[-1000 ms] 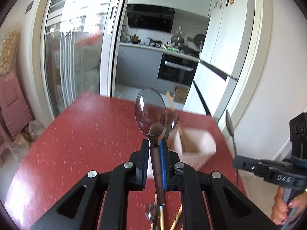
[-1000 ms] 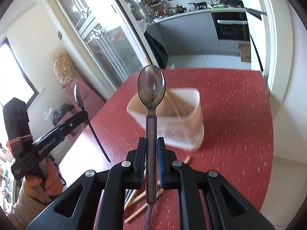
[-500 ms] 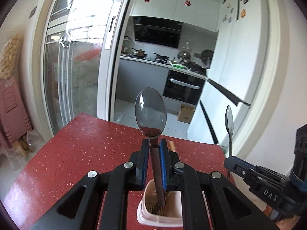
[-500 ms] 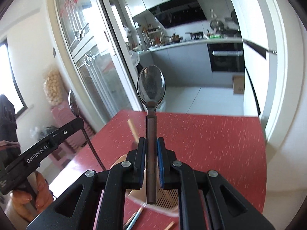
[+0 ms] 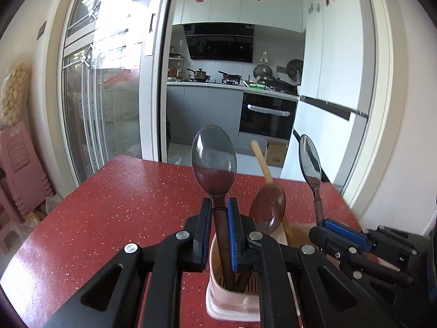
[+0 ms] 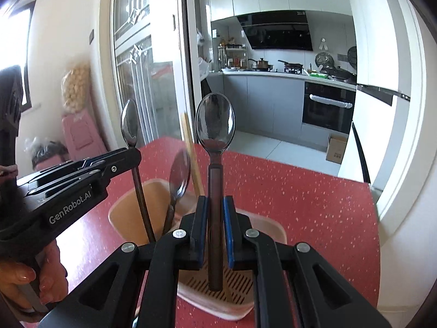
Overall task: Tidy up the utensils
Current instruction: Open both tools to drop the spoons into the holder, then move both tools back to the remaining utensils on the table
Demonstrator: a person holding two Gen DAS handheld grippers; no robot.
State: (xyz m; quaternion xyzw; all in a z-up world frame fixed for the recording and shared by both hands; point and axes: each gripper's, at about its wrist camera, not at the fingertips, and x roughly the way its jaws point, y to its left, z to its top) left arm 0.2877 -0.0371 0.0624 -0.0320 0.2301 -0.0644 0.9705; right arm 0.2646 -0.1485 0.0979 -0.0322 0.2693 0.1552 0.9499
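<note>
Each hand-held gripper is clamped on the dark handle of a spoon, bowl end up, so the handle can drop straight into the holder below. The left gripper (image 5: pixel 220 228) pinches its spoon (image 5: pixel 213 161) between the blue pads, and the handle tip already reaches down inside the pale pink utensil holder (image 5: pixel 218 303) at 6 o'clock of that view. The right gripper (image 6: pixel 214 229) grips a second spoon (image 6: pixel 215 121) the same way; its handle end hangs just above the slotted floor of the holder (image 6: pixel 269 222), in the compartment nearer this camera. In the other compartment, toward 9 o'clock, a third spoon (image 6: pixel 179 176) and a wooden chopstick (image 6: pixel 191 153) lean against each other, already stowed. The holder stands on the red speckled table (image 6: pixel 314 196). Upright carriage probably keeps the handles from catching the rim. Both spoons seem about ready for release.
</note>
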